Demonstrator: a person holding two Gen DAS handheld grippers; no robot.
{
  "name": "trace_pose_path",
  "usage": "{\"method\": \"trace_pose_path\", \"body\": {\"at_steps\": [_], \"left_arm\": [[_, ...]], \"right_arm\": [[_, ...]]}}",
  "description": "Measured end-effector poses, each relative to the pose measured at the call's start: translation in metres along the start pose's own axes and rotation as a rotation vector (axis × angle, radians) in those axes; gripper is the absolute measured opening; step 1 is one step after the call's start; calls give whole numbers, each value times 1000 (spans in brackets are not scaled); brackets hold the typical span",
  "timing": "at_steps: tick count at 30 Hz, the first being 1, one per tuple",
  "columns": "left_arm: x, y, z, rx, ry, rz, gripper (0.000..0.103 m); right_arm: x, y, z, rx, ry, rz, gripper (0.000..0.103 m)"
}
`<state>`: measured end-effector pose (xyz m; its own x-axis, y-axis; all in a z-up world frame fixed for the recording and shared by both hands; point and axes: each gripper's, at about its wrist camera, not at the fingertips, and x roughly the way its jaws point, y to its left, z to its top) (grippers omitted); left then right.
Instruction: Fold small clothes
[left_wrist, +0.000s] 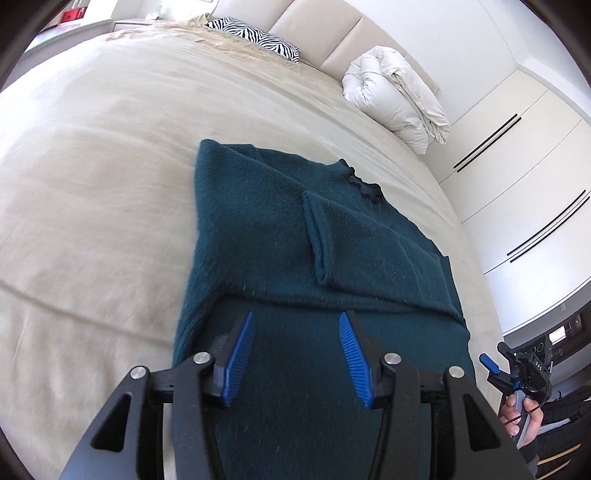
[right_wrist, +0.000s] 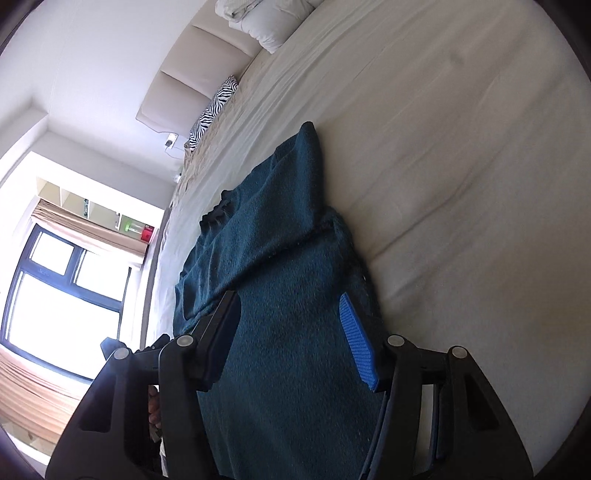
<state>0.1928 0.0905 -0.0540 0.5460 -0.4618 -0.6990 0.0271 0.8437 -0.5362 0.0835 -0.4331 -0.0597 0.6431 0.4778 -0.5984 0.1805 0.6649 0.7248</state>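
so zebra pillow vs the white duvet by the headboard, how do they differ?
Pattern: the zebra pillow has black-and-white stripes; the white duvet is plain off-white.
Pose: the pillow lies flat and low on the bed; the duvet is bundled into a tall, rumpled roll.
Bulk: the duvet looks far thicker than the pillow.
Shared: both sit at the headboard end, beyond the teal sweater.
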Motion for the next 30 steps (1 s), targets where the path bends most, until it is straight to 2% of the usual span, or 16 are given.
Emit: {"method": "trace_pose_path", "body": {"at_steps": [6,9,13,22,30], "left_arm": [[-69,18,-80,-19,1,75,74],[-88,33,-118,-75,24,73,74],[-108,33,-154,-58,48,68,74],[-112,16,-187,-15,125,44,74],[-106,7,-191,8,174,44,71]], "right_arm": [[-59,-14,-64,-33,1,-101,55],[-79,-18,-91,-66,24,-148,55],[-95,-24,-117,-72,55,-184,55],[-104,-21,-130,-82,82,-253,55],[-107,-19,-140,-105,188,-278,55]]}}
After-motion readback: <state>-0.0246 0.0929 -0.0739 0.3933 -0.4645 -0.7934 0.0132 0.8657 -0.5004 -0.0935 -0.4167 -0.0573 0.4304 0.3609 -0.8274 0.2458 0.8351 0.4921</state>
